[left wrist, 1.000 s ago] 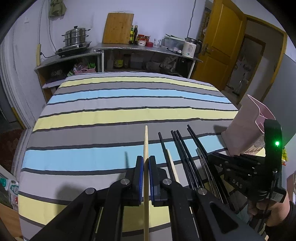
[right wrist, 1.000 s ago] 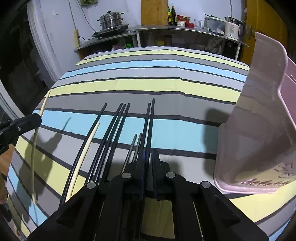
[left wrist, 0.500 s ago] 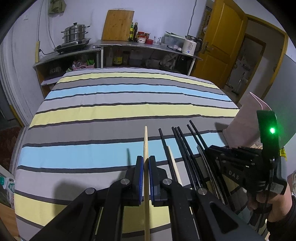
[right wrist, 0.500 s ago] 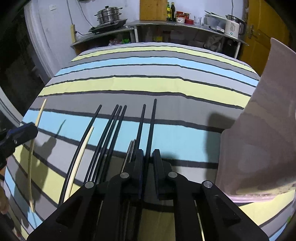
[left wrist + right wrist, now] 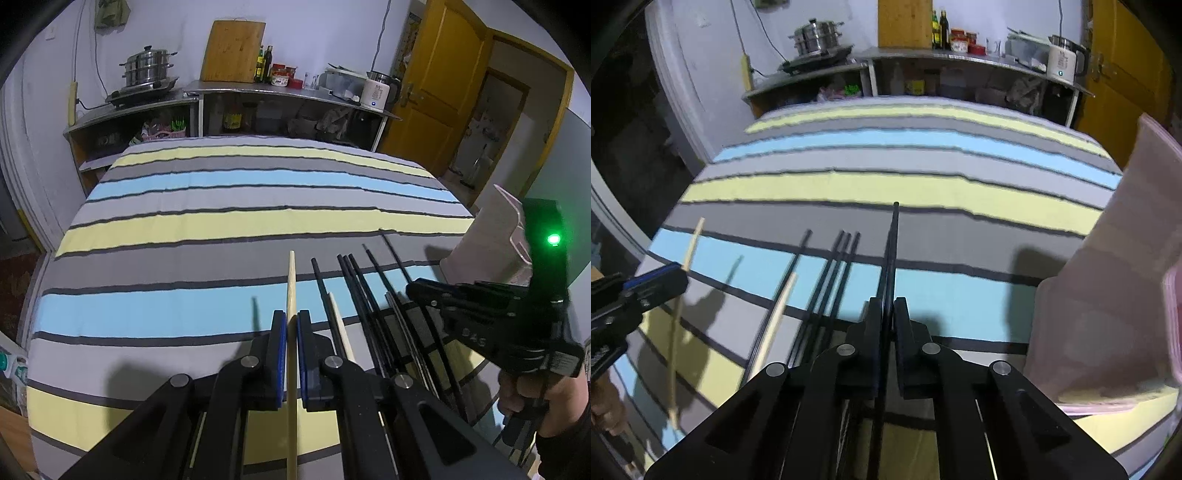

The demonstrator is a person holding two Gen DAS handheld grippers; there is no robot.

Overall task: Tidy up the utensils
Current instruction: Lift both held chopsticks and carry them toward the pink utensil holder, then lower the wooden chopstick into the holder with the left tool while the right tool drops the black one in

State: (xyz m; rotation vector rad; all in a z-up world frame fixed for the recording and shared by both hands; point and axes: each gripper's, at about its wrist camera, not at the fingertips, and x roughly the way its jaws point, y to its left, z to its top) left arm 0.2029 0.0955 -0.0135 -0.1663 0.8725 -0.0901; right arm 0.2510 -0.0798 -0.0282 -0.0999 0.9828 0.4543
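My left gripper (image 5: 291,317) is shut on a pale wooden chopstick (image 5: 291,280), held above the striped cloth; it shows in the right wrist view too, left gripper (image 5: 665,273) with the wooden chopstick (image 5: 692,240). My right gripper (image 5: 886,302) has its jaws closing tight on one black chopstick (image 5: 893,240), which points away and stands clear of the cloth. Several black chopsticks (image 5: 834,269) lie side by side on the cloth to its left, with a second wooden chopstick (image 5: 779,310) beside them. The right gripper (image 5: 413,288) hovers over this row.
A pink plastic holder (image 5: 1108,295) stands at the right edge of the striped cloth (image 5: 221,221). Behind the table are metal shelves with a steamer pot (image 5: 147,70), a cutting board, bottles and a kettle. A yellow door is at the back right.
The right gripper's jaws opened slightly, then shut on one black chopstick and raised it off the row. The left gripper and its wooden chopstick kept still.
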